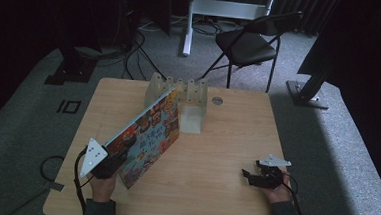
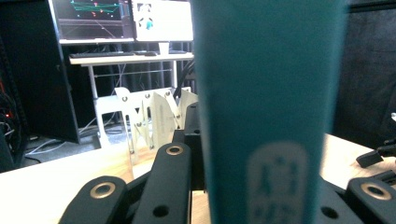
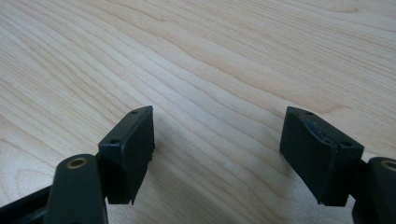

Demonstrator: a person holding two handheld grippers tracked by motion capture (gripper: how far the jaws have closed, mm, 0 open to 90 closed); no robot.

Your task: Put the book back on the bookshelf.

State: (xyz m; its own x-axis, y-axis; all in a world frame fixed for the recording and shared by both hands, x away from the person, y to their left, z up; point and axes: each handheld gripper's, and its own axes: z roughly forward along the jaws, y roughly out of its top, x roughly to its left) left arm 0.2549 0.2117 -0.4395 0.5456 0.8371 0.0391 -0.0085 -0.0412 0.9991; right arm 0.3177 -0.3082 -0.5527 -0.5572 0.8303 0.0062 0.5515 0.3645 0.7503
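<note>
A large picture book (image 1: 149,135) with a colourful cover stands tilted on its long edge, running from the near left of the table toward a metal slotted rack (image 1: 179,89). My left gripper (image 1: 118,158) is shut on the book's near end. In the left gripper view the book's teal spine (image 2: 268,107) rises between the black jaws, with the rack (image 2: 149,116) behind it. My right gripper (image 1: 248,175) rests low over the near right of the table. Its jaws stand wide apart with only bare wood between them (image 3: 217,149).
The wooden table (image 1: 227,135) has a small round cap (image 1: 217,100) near its far edge. A black folding chair (image 1: 247,43) stands behind the table. A desk with monitors (image 2: 121,28) is farther back. Cables lie on the grey carpet at the left.
</note>
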